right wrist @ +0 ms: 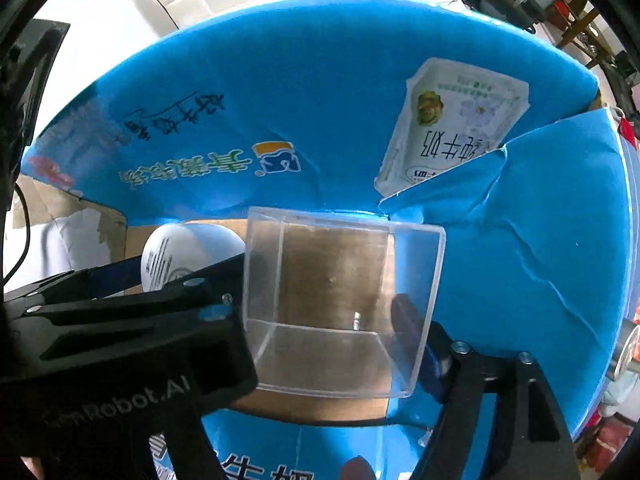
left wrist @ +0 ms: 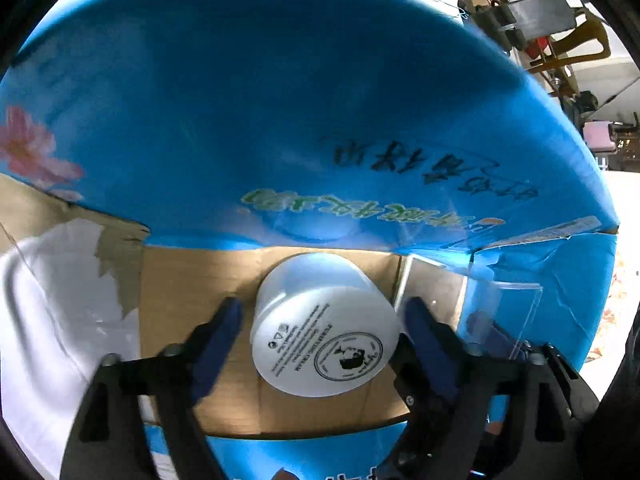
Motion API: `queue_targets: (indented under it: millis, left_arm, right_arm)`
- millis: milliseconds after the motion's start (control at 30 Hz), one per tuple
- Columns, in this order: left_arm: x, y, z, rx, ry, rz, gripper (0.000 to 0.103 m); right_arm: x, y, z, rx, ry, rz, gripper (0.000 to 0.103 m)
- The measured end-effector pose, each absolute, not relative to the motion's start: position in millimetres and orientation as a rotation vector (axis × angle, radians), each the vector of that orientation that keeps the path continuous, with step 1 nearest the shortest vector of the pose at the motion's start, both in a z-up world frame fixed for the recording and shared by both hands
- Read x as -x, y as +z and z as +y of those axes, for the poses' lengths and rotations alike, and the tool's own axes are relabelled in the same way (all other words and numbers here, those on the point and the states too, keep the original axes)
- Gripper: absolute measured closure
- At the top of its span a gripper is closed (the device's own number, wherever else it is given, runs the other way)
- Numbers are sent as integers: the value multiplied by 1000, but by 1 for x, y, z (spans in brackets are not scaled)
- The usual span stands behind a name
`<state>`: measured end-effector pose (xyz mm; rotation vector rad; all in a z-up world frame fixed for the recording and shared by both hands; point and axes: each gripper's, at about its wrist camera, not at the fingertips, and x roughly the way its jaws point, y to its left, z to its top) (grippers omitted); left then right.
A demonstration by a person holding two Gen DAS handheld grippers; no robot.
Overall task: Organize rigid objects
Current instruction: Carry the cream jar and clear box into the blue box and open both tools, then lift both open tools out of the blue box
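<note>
A white cream jar (left wrist: 324,324) lies on its side on the brown floor of a blue cardboard box (left wrist: 280,128). My left gripper (left wrist: 324,332) stands around the jar with its blue pads (left wrist: 218,344) apart; the left pad does not touch it. The jar also shows in the right wrist view (right wrist: 188,254). A clear plastic box (right wrist: 340,300) sits between the fingers of my right gripper (right wrist: 324,320), which is shut on it, inside the same blue box (right wrist: 320,120). The clear box shows at the right of the left wrist view (left wrist: 496,312).
The blue box's tall printed flaps (right wrist: 540,240) rise behind and to the right. A torn flap and white cloth (left wrist: 52,300) lie to the left. Wooden furniture and clutter (left wrist: 560,40) stand beyond the box at the upper right.
</note>
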<state>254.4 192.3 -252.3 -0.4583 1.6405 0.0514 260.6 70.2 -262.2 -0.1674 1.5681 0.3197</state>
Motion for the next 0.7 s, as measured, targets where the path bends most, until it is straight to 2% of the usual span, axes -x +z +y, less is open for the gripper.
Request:
queue_targets:
  millis: [67,133,200,233,700]
  left_arm:
    - [-252,-248,193,450,39,1641,11]
    - [-247,-242,194,436,39,1645,11]
    - [-241,-234,195,406,54,1632,9]
    - [-236,-227,193,397,59,1622,0]
    - [-165,-168,206,305,143,1449,0]
  right_arm:
    - [-256,-257,68,182,315,1563,10]
    - [-255,-251,67,186,322,1550,5]
    - [-254,-245,64,182,323,1542,5]
    - [-252,-243,62,177,323,1538,5]
    - [-205,-201,34,176,306,1478,5]
